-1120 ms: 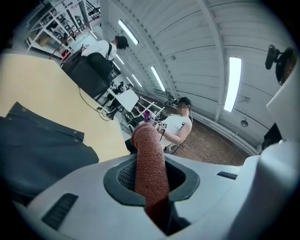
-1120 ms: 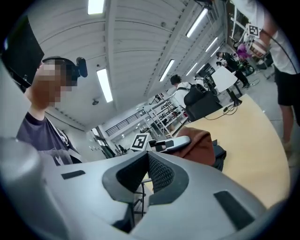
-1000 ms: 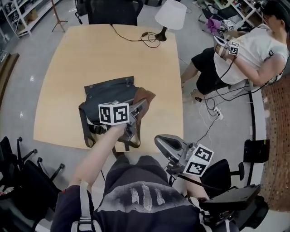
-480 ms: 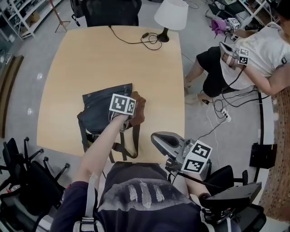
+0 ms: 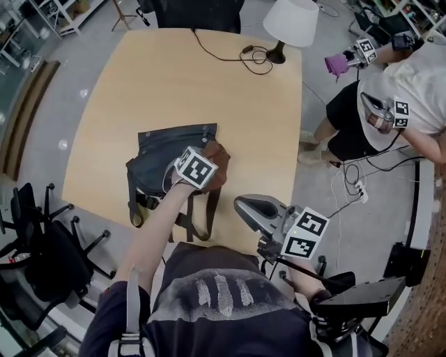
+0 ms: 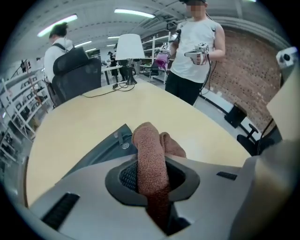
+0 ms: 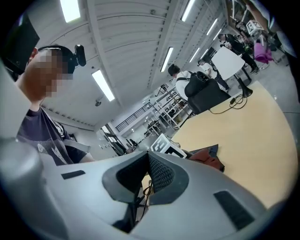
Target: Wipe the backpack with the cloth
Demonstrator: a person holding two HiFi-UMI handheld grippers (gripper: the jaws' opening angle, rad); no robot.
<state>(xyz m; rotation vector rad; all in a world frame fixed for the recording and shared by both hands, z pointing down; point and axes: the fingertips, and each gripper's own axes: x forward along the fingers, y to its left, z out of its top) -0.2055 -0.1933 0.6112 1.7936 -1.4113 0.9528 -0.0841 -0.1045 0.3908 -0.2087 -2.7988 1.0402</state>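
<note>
Two grippers, one busy: the left gripper's (image 6: 151,165) own view shows its jaws clamped on a brown cloth (image 6: 149,140), a grip the head view hides under the marker cube. The right gripper (image 7: 147,157), closed on nothing, hangs off the tabletop's (image 5: 174,77) near right corner. The backpack (image 5: 164,157) lies by the near edge, straps overhanging. A lamp (image 5: 293,21) stands at the far edge, and a person (image 5: 411,90) is beyond the right edge.

left gripper (image 5: 202,162) on cloth (image 5: 221,159), cloth atop dark backpack (image 5: 164,150), wooden table (image 5: 181,77)
</note>
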